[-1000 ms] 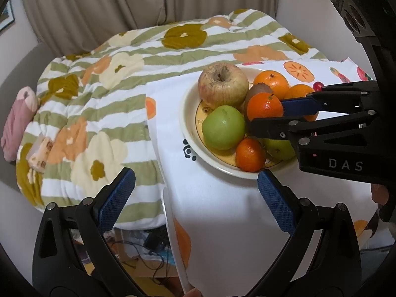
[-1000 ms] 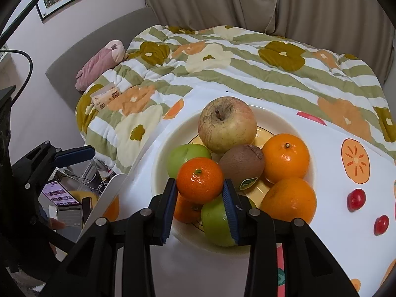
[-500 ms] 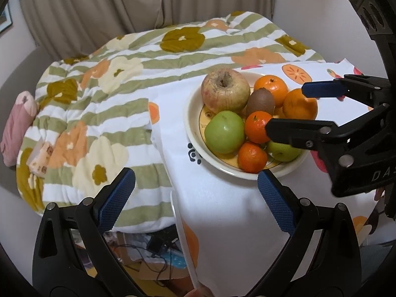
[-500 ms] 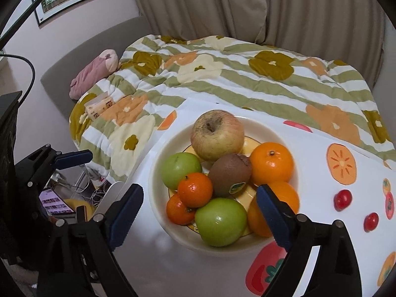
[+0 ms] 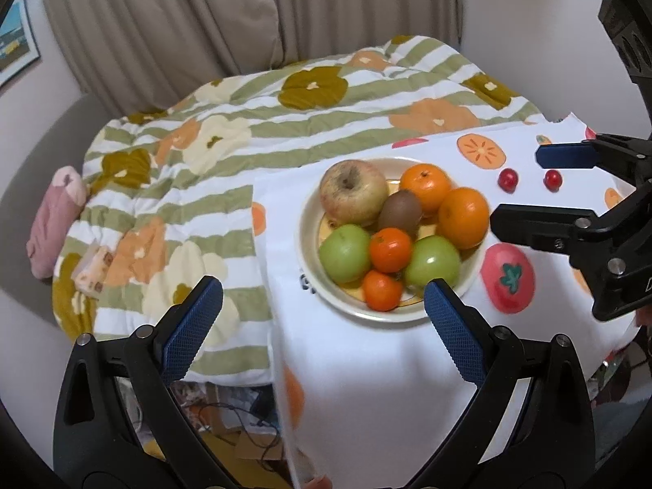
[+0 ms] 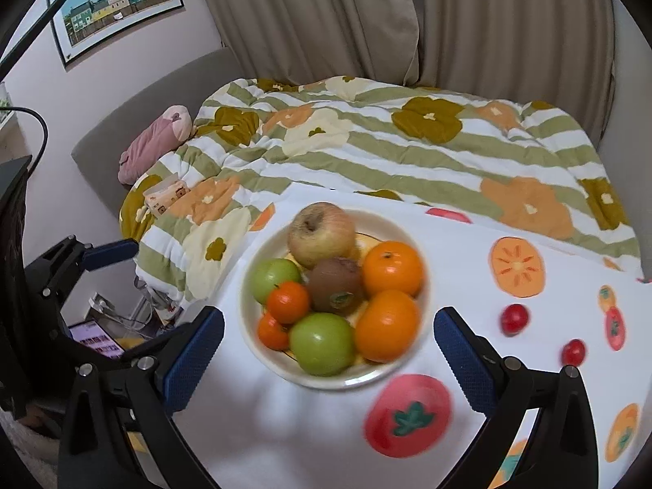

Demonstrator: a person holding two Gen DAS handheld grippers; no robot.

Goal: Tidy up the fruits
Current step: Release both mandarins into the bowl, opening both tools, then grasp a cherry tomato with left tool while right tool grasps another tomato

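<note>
A cream plate (image 6: 245,305) on the fruit-print tablecloth holds a russet apple (image 6: 322,234), two green apples, a kiwi (image 6: 336,285), two large oranges and two small mandarins. One mandarin (image 6: 287,301) rests on top of the pile, free of any grip. My right gripper (image 6: 329,322) hovers above and in front of the plate with its jaws opening wide and nothing between them. My left gripper (image 5: 322,305) is open and empty, back from the plate's near-left side. The plate (image 5: 303,220) and right gripper (image 5: 516,188) also show in the left wrist view. Two small red fruits (image 6: 514,318) lie right of the plate.
A green-striped flowered quilt (image 6: 407,155) covers the sofa behind the table, with a pink plush (image 6: 157,142) and a tissue pack (image 6: 165,197) on it. The table's left edge drops to floor clutter and cables (image 5: 228,419). Curtains hang behind.
The right gripper let go of the small mandarin, which now lies on the fruit pile, and its jaws swung wide. Both grippers drew back and up from the plate.
</note>
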